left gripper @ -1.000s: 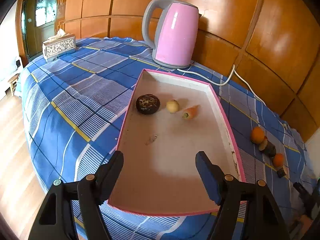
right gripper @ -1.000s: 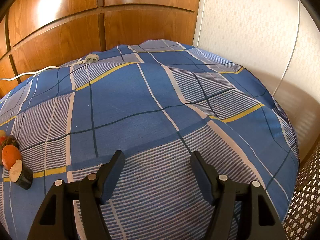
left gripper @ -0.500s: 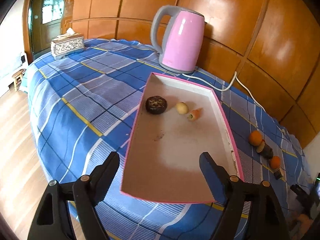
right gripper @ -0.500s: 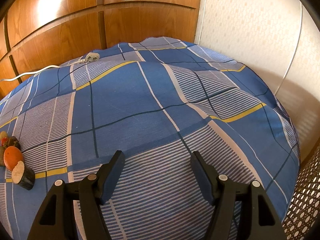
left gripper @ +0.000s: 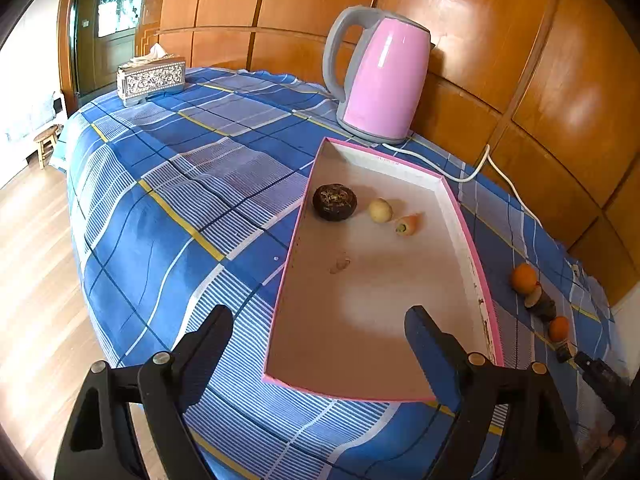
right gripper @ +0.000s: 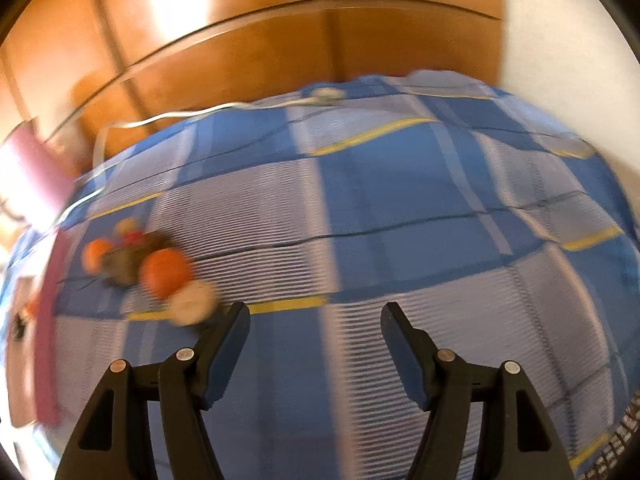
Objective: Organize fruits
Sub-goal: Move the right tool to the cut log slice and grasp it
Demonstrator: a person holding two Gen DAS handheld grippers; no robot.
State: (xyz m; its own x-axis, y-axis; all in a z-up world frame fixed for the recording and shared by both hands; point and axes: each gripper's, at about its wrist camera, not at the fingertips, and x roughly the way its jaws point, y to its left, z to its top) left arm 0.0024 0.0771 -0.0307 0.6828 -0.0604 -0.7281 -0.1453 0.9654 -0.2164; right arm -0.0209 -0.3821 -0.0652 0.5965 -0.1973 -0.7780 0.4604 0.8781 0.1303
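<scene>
A pink-rimmed tray point(left gripper: 472, 248) lies on the blue plaid cloth. In it sit a dark round fruit point(left gripper: 334, 201), a pale small fruit point(left gripper: 380, 210) and a small carrot-like piece point(left gripper: 407, 225). My left gripper point(left gripper: 320, 344) is open and empty above the tray's near end. Loose fruits lie right of the tray: an orange point(left gripper: 524, 278), a dark cut piece point(left gripper: 540, 304) and a smaller orange point(left gripper: 559, 328). In the blurred right wrist view the same cluster shows: an orange point(right gripper: 165, 273), a dark piece point(right gripper: 122, 266) and a pale cut piece point(right gripper: 192, 302). My right gripper point(right gripper: 316, 336) is open and empty, right of them.
A pink kettle point(left gripper: 380, 80) stands behind the tray, its white cord point(left gripper: 492, 168) trailing right along the wooden wall. A tissue box point(left gripper: 151, 78) sits at the far left corner. The table's edge drops to a wooden floor point(left gripper: 36, 264) on the left.
My right gripper has swung quickly left, bringing the fruit cluster and the tray's edge into view, with blur. My left gripper has drawn back and up from the tray.
</scene>
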